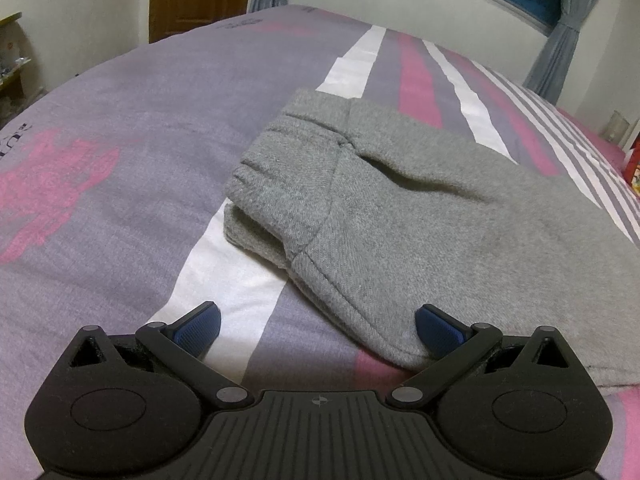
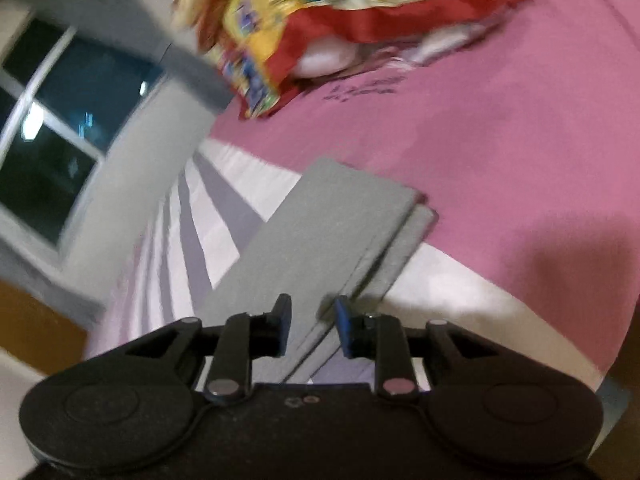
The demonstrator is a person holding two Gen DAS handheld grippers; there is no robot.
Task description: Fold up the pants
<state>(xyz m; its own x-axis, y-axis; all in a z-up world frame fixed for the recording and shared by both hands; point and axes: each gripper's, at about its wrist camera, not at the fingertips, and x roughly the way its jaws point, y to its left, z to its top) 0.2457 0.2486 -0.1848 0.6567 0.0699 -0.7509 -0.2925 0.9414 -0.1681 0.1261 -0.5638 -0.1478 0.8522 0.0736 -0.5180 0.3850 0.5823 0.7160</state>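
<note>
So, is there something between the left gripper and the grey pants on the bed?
Nothing visible. The left gripper is open just in front of the grey pants, with only bare bedsheet between. Its right-hand finger already sits at the fabric's near edge.

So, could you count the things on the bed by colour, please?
Grey: 1, the pants, already folded lengthwise.
Red and yellow: 1, the patterned blanket near the far end.
Total: 2, both lying on the striped bedcover.
</note>
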